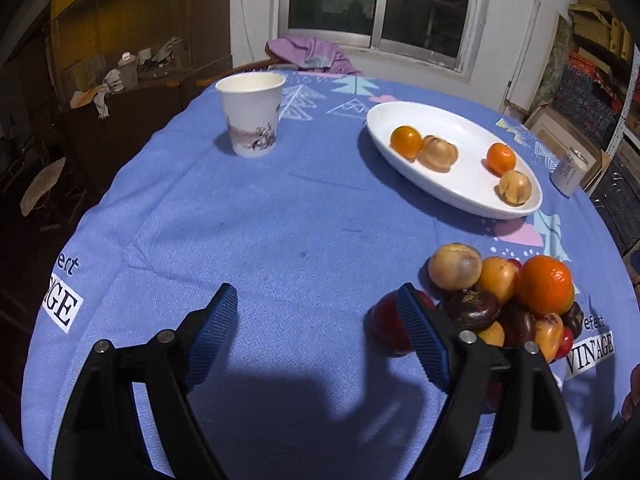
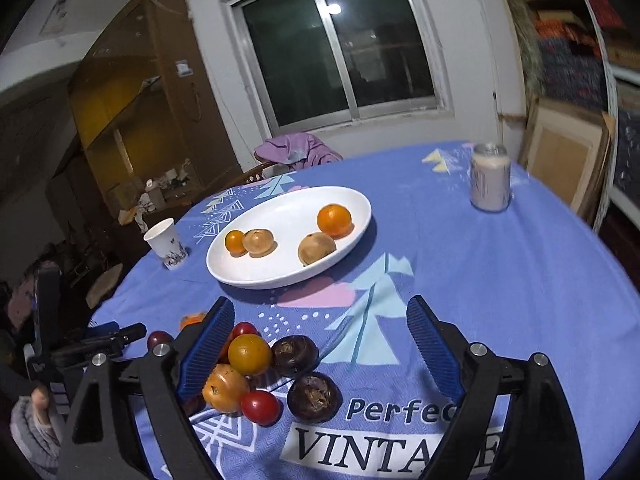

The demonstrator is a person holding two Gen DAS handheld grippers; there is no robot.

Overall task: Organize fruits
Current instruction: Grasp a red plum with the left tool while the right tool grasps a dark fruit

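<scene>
A white oval plate (image 1: 460, 184) (image 2: 280, 272) on the blue tablecloth holds two oranges (image 1: 406, 142) (image 2: 334, 220) and two tan fruits (image 1: 440, 153) (image 2: 316, 248). A pile of mixed fruit (image 1: 500, 300) (image 2: 256, 372), orange, tan, dark brown and red, lies on the cloth near the front edge. My left gripper (image 1: 320, 336) is open and empty, with the pile just right of its right finger. My right gripper (image 2: 320, 352) is open and empty, above the pile's right part; its left finger covers some fruit. The left gripper also shows at the left of the right wrist view (image 2: 108, 340).
A white paper cup (image 1: 252, 114) (image 2: 166, 248) stands at the far left of the table. A can (image 2: 490, 182) (image 1: 570, 172) stands at the far right. A purple cloth (image 1: 308, 54) hangs on a chair behind the table. Shelves and boxes line the right wall.
</scene>
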